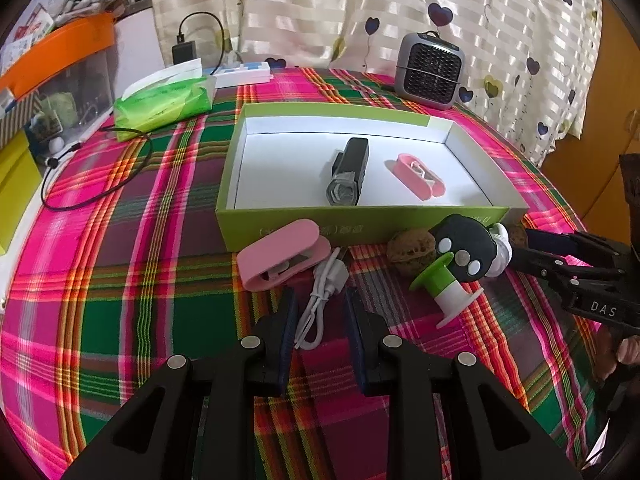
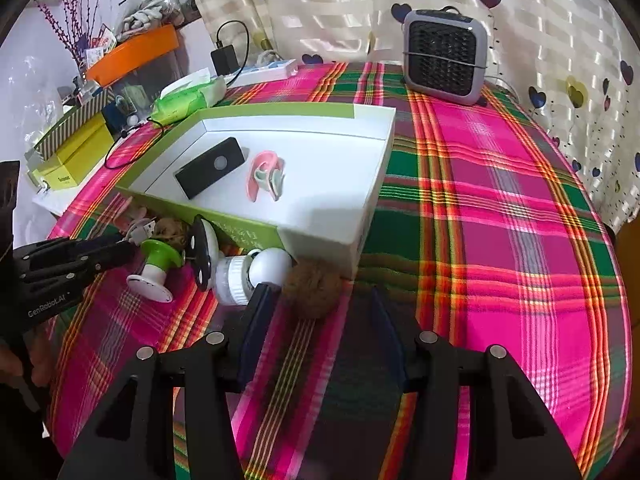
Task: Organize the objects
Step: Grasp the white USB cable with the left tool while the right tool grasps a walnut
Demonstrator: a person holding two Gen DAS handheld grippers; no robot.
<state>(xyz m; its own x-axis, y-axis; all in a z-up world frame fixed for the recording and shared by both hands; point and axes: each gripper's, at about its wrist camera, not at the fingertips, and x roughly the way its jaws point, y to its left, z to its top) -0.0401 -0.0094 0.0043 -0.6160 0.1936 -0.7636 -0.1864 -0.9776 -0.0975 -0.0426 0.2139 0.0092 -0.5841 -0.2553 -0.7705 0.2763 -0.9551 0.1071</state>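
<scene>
A green-and-white open box (image 1: 360,222) (image 2: 340,248) on the plaid cloth holds a black flashlight (image 1: 347,172) (image 2: 210,167) and a small pink clip (image 1: 420,176) (image 2: 266,176). In front of it lie a pink case (image 1: 282,254), a white cable (image 1: 322,300), two walnuts (image 1: 412,252) (image 2: 314,290), a green-and-white spool (image 1: 444,288) (image 2: 154,266) and a black-and-white paw toy (image 1: 468,246) (image 2: 232,268). My left gripper (image 1: 320,300) is open around the cable. My right gripper (image 2: 320,298) is open with the nearer walnut between its fingers.
A grey mini fan (image 1: 432,70) (image 2: 444,56) stands at the back. A green tissue pack (image 1: 164,100) (image 2: 188,100), a power strip (image 1: 244,72) and a black cord (image 1: 100,172) lie at the back left. Storage boxes (image 2: 68,152) sit beyond the table's left edge.
</scene>
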